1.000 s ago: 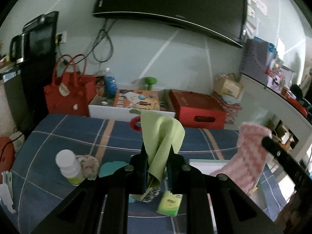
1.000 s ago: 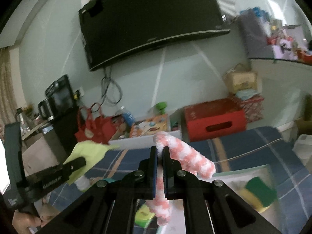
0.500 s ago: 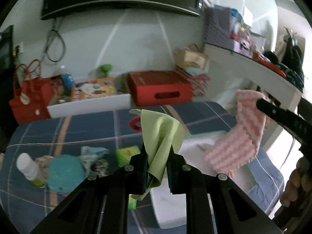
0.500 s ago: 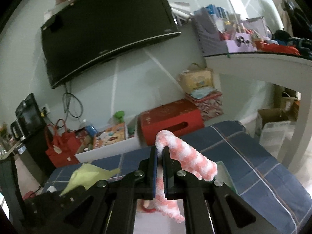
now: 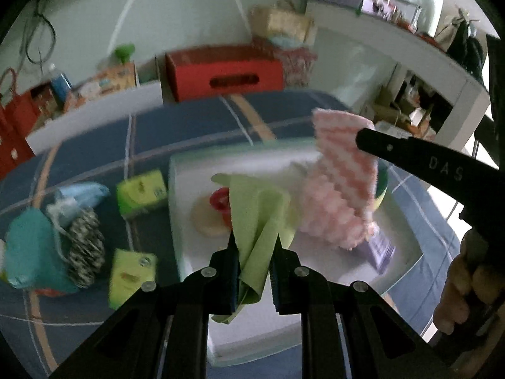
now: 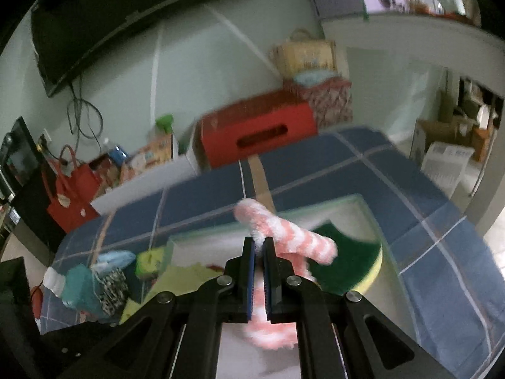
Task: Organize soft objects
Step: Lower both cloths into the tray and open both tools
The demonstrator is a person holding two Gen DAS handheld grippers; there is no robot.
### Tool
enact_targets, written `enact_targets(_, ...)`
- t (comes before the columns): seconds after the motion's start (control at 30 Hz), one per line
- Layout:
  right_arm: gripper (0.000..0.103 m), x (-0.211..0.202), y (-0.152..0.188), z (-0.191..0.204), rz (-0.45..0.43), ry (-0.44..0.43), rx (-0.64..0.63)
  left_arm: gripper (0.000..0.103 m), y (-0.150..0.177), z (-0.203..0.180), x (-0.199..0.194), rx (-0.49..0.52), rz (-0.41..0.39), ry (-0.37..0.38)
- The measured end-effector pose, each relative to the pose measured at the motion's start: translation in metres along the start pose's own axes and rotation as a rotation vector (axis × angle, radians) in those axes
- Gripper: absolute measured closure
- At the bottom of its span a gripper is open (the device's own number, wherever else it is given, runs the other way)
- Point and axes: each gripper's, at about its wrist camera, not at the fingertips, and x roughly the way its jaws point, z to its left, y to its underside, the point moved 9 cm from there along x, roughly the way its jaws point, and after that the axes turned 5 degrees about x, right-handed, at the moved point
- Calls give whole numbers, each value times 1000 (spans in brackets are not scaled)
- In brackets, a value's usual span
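My left gripper [image 5: 254,246] is shut on a light green cloth [image 5: 257,218] and holds it above the white tray [image 5: 183,208]. My right gripper [image 6: 258,246] is shut on a pink and white fluffy cloth [image 6: 284,237], which hangs over the tray [image 6: 363,202]; the cloth also shows in the left wrist view [image 5: 341,189]. A green and yellow sponge [image 6: 350,265], a beige round pad [image 5: 205,221], a red ring [image 5: 221,199] and a purple pack [image 5: 378,246] lie in the tray.
Left of the tray on the blue plaid cover [image 5: 79,139] lie two green packets [image 5: 142,189], a teal pouch [image 5: 31,246], a black and white scrunchie [image 5: 85,246] and a light blue cloth [image 5: 82,192]. A red box [image 5: 221,72] stands behind.
Both grippers have swung right and tipped down over the tray, each still holding its cloth. The pink cloth now hangs lower, close to the tray.
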Motion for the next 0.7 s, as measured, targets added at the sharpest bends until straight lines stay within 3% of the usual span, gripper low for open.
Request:
enact_targets(0.3, 97, 36, 29, -9, 137, 8, 22, 86, 22, -4, 27, -16, 104, 7)
enact_targets(0.7, 94, 49, 41, -13, 192, 30, 25, 85, 30, 0, 42, -42, 167, 1)
